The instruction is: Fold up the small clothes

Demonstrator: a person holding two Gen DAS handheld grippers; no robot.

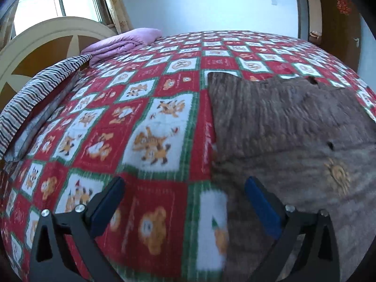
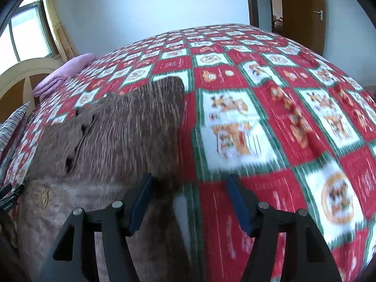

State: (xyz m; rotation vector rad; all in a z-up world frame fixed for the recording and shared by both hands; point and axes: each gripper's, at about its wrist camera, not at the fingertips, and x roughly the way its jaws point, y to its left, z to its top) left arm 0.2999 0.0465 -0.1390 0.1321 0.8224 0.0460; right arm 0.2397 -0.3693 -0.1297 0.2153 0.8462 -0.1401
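A brown ribbed garment lies spread flat on the bed's red, green and white cartoon blanket. It has a small orange motif near its lower part. In the left wrist view my left gripper hovers open over the garment's left edge, its right finger above the brown cloth and its left finger above the blanket. In the right wrist view the same garment fills the left side. My right gripper is open over the garment's right edge, with nothing pinched between its blue pads.
A folded purple quilt and a striped cloth lie by the cream headboard at the far left. A window is behind them. A brown door stands beyond the bed. Blanket stretches to the right of the garment.
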